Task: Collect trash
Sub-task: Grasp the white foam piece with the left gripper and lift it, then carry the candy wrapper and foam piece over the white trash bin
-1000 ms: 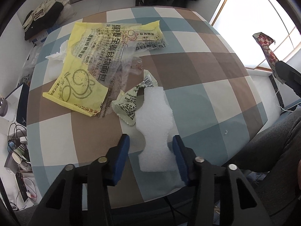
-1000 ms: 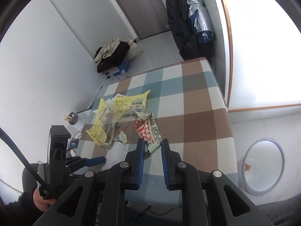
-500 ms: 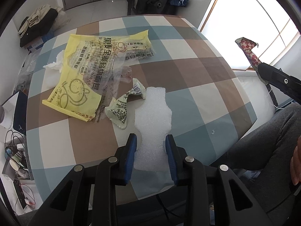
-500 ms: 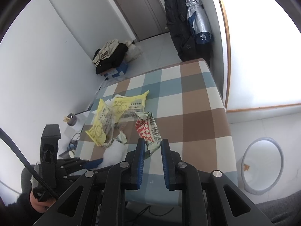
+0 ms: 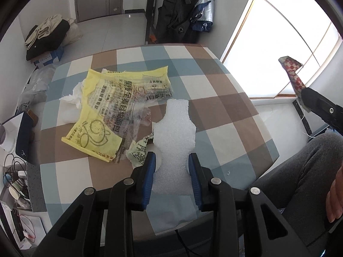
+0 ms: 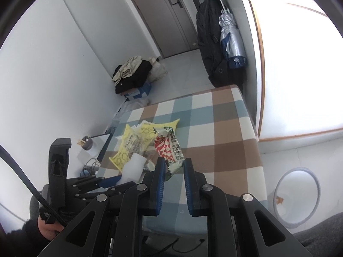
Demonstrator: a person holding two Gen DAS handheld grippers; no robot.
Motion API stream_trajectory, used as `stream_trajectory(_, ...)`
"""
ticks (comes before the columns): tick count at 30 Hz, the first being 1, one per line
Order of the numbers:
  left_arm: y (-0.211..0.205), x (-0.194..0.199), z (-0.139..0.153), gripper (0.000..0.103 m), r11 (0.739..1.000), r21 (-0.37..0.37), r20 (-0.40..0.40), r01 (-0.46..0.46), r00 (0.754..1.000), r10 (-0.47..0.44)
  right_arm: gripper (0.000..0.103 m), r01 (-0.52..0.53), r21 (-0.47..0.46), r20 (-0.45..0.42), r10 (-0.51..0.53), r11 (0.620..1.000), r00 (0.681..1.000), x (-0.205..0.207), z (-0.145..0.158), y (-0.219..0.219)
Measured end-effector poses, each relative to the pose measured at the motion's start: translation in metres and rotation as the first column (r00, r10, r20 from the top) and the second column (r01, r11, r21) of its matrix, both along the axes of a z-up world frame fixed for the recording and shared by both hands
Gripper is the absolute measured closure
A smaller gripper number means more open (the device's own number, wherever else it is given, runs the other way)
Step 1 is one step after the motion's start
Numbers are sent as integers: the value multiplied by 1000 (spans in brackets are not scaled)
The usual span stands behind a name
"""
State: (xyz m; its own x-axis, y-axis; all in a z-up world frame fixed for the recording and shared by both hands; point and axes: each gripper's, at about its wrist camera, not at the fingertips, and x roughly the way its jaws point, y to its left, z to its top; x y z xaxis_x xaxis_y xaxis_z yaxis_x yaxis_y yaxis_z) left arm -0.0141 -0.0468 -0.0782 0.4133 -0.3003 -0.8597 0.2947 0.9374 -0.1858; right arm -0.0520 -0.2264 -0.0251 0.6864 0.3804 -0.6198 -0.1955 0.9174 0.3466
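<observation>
My left gripper (image 5: 171, 162) is shut on a white foam sheet (image 5: 174, 132) and holds it raised off the checked table (image 5: 225, 111); the sheet also shows in the right wrist view (image 6: 134, 166). My right gripper (image 6: 174, 167) is shut on a red-and-white checked snack wrapper (image 6: 169, 147), held in the air; it also shows at the right of the left wrist view (image 5: 292, 72). A large yellow printed bag (image 5: 107, 111), a small torn green-printed wrapper (image 5: 139, 150) and a crumpled white tissue (image 5: 72, 96) lie on the table.
A white round bin (image 6: 297, 197) stands on the floor right of the table. A dark tablet (image 5: 23, 137), cables and cups sit left of the table. Clothes lie on a box (image 5: 47, 36) at the back. My grey-trousered leg (image 5: 300, 171) is at the right.
My left gripper closed on the foam sheet and lifted it off the table, so it now covers part of the small wrapper. My right gripper kept hold of the checked wrapper.
</observation>
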Motion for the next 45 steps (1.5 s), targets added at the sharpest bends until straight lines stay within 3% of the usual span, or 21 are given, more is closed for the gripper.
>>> stream_trajectory(6,-5,6,40,76,999,-51,85,7,996,-3,87,5,-21,114,-3,1000,993,-17,53,-15)
stream_trajectory(15,-57,21,93,76,987,-117,164,107,983,-87,87,94,-45,169,-85,995,982,-44,101,-70)
stream_trajectory(23,-137,40,104,76,936,-228,111,269,962,-250,87,264,-66,177,-249,962,952,-76,113,-153)
stream_trajectory(28,-180,49,97,76,899,-281,57,336,941,-333,87,373,-72,132,-362,925,923,-93,98,-206)
stream_trajectory(34,-222,59,75,76,872,-304,-21,383,913,-408,87,468,-57,32,-467,882,884,-100,58,-256)
stream_trajectory(45,-290,63,3,76,857,-279,-214,434,842,-496,87,519,-20,-230,-509,855,830,-81,-51,-308)
